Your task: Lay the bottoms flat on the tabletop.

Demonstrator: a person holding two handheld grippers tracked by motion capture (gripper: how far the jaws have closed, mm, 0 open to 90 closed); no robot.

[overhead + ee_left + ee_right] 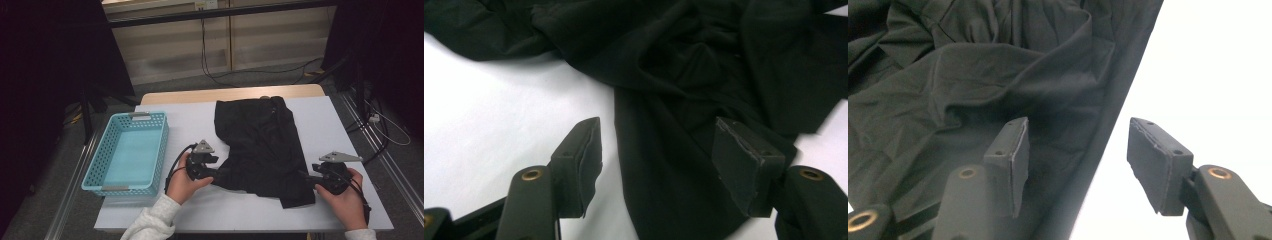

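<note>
A crumpled black garment [260,145] lies across the middle of the white table top [330,125]. At its near left edge, a hand holds my left gripper [219,175]. In the left gripper view that gripper [659,155] is open, and a fold of the black cloth [684,60] runs between the jaws without either pad pressing on it. My right gripper [306,178] sits at the garment's near right corner. In the right gripper view it [1075,155] also stands open, straddling the cloth's edge [973,75], with the left jaw over fabric and the right jaw over bare table.
A light blue perforated basket [95,170] stands on the table's left side with nothing visible inside. Bare white surface shows right of the garment and along the front edge. Cables trail on the floor beyond the table.
</note>
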